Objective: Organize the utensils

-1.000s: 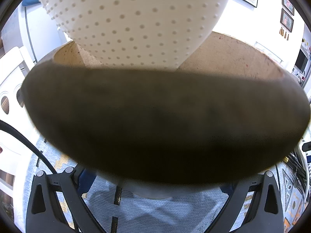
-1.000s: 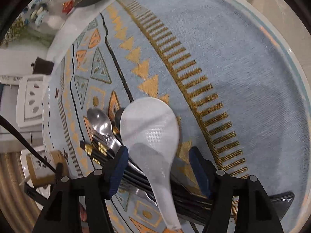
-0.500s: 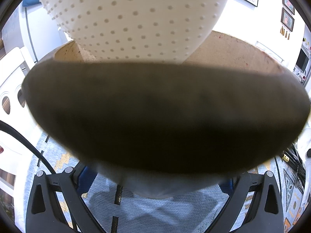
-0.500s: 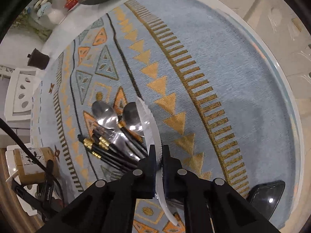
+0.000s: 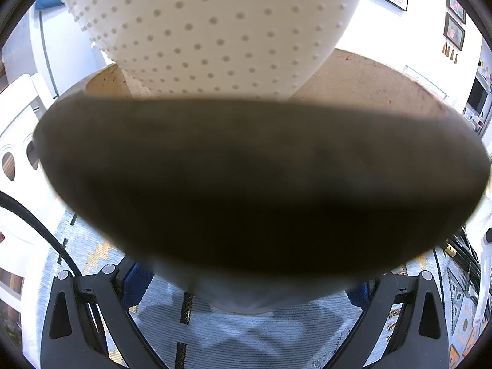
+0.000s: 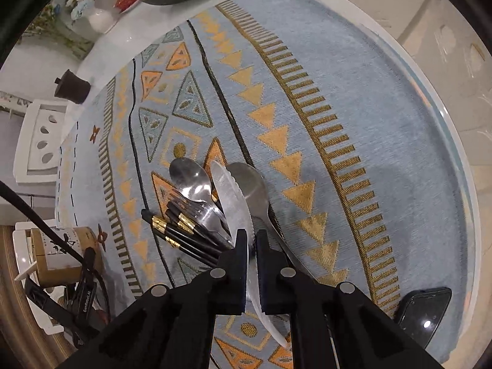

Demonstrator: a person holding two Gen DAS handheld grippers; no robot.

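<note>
The right claw [image 6: 251, 241], which stood wide around the translucent white plastic rice paddle [image 6: 232, 196] a second ago, has clamped shut on its handle and turned it edge-on. Just below lie two steel spoons [image 6: 189, 178] and a bundle of black chopsticks with gold bands [image 6: 184, 233] on the blue patterned cloth [image 6: 353, 98] covering the bench. A dark phone [image 6: 426, 310] rests at the near right. The left claw [image 5: 246, 295] is unchanged, gripping a brown holder [image 5: 246, 178] with a dotted white paddle [image 5: 215, 30] inside.
</note>
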